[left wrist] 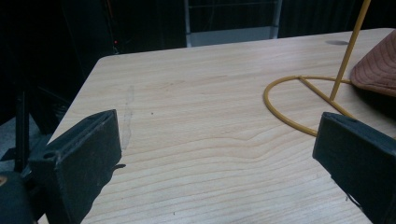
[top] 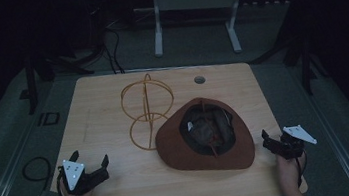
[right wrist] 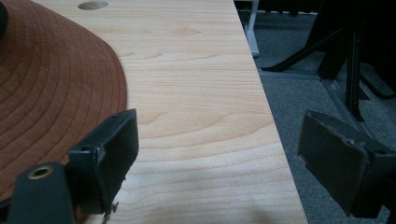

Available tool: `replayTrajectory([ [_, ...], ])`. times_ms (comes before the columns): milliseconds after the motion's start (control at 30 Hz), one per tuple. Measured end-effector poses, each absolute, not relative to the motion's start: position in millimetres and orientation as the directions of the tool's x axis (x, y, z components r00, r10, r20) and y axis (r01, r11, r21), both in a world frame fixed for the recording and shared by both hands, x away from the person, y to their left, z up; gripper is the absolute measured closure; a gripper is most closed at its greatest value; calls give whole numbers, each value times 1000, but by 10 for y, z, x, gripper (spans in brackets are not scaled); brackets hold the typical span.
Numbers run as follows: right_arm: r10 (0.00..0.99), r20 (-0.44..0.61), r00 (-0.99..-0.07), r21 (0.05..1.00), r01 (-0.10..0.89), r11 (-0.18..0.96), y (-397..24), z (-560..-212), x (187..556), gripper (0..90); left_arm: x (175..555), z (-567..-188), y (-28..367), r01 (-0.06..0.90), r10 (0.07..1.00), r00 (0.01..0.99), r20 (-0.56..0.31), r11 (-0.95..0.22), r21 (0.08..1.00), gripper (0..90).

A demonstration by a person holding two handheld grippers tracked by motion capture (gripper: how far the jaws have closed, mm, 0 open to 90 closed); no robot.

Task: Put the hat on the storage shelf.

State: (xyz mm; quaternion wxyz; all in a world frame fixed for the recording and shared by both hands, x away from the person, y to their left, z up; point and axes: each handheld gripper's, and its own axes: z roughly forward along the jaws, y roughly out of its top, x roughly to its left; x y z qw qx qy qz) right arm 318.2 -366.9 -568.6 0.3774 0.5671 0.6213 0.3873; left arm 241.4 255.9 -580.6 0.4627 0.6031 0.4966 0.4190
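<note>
- Dim grey carpet and dark stands surround a pale wooden table (top: pixel 122 185) with rounded corners; the hat on it serves as the landmark below.
- Far to the left of the hat, at the near left corner of the table, the left gripper (top: pixel 89 161) sits in a hand, its black jaws spread wide with nothing but bare wood between them (left wrist: pixel 215 154).
- Just left of the hat and a little behind it stands a yellow wire hat stand (top: pixel 146 109), a ring base with an upright globe-shaped frame; the hat's brim touches or overlaps the base ring.
- Right of the table's centre lies a rust-brown wide-brimmed fabric hat (top: pixel 176 150), upside down, with its dark lining and crown hollow facing up.
- Behind the hat, near the far edge, is a small round grey cable hole (top: pixel 199 80).
- Just right of the hat's brim, at the table's near right edge, the right gripper (top: pixel 267 139) is held by the other hand, jaws wide apart and empty (right wrist: pixel 215 154), apart from the brim.
</note>
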Motion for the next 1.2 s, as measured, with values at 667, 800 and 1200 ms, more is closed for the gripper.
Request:
replayTrajectory([
  [667,991,-47,-122,913,398,93,-3525,-5349,3108,136,2392,-5774,2497,222,987,161,4,-40,974,18],
  [800,986,-39,-161,910,402,101,-3472,-5216,3119,135,2392,-5765,2507,241,986,162,-34,-6,970,18],
  [1200,975,-63,-213,911,387,144,-3400,-4910,3219,134,2389,-5757,2413,270,979,196,-56,1,963,17],
])
